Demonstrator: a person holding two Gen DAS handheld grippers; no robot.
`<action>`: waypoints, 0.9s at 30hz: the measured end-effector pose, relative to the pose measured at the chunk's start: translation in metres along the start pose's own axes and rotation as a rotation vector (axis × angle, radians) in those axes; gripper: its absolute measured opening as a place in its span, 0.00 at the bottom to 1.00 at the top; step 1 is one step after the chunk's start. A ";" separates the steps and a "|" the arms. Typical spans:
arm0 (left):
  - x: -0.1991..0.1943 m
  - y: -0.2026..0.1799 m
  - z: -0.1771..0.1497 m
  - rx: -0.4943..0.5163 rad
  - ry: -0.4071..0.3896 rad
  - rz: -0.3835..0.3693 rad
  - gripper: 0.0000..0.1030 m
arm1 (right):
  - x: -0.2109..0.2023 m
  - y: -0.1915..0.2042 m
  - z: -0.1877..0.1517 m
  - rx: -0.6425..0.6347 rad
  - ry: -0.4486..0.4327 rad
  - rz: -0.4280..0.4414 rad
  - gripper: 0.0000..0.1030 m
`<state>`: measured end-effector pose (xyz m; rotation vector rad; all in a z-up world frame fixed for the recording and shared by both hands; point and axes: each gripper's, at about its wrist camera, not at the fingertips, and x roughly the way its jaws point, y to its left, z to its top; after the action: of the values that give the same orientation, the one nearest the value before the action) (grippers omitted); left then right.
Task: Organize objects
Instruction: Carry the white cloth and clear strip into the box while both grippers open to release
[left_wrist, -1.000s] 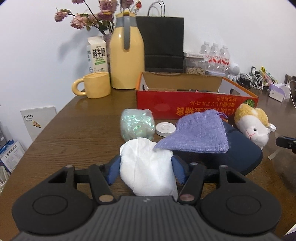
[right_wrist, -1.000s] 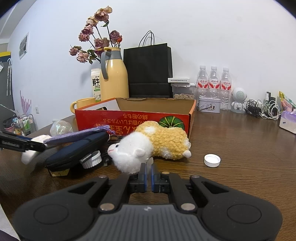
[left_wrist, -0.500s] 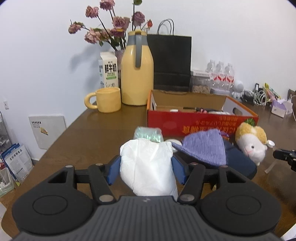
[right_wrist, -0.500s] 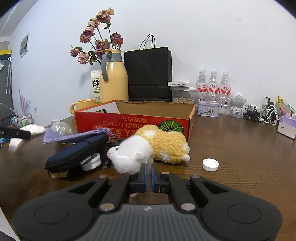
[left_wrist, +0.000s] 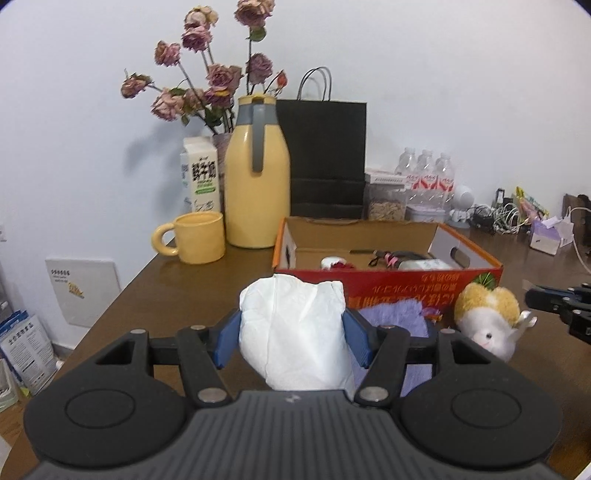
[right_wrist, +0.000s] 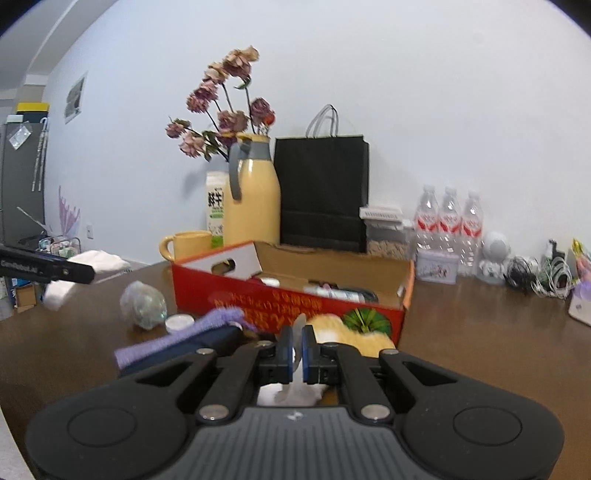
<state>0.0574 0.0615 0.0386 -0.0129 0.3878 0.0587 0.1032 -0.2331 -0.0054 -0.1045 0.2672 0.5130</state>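
Observation:
My left gripper (left_wrist: 291, 334) is shut on a white soft bundle (left_wrist: 291, 295) and holds it above the table, in front of the red cardboard box (left_wrist: 406, 291). The right wrist view shows this gripper and the bundle (right_wrist: 99, 260) at the far left. My right gripper (right_wrist: 298, 343) is shut on a thin white tag of the yellow-and-white plush toy (right_wrist: 347, 332), which hangs just below the fingers. In the left wrist view the plush toy (left_wrist: 487, 314) is at the right, with the right gripper (left_wrist: 532, 299) at its tag. The box is open and holds several small items.
A purple pouch (right_wrist: 177, 339) lies on a dark blue case (right_wrist: 218, 338) in front of the box. An iridescent ball (right_wrist: 144, 304) and a white lid (right_wrist: 179, 322) lie to their left. A yellow mug (left_wrist: 199, 238), yellow jug (left_wrist: 258, 192), milk carton, black bag (left_wrist: 325, 158), bottles and cables stand behind.
Both grippers have risen. The white bundle has come up with the left one. The plush toy has been lifted by its tag and now hangs under the right gripper.

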 end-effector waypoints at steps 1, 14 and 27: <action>0.003 -0.002 0.003 0.000 -0.008 -0.005 0.59 | 0.003 0.002 0.004 -0.008 -0.007 0.006 0.04; 0.062 -0.024 0.065 0.014 -0.095 -0.067 0.60 | 0.070 0.018 0.076 -0.093 -0.100 0.072 0.04; 0.167 -0.041 0.095 -0.035 -0.027 -0.063 0.61 | 0.191 0.012 0.090 -0.022 0.052 0.053 0.04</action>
<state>0.2501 0.0325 0.0631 -0.0585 0.3591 0.0039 0.2775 -0.1175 0.0271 -0.1329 0.3158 0.5669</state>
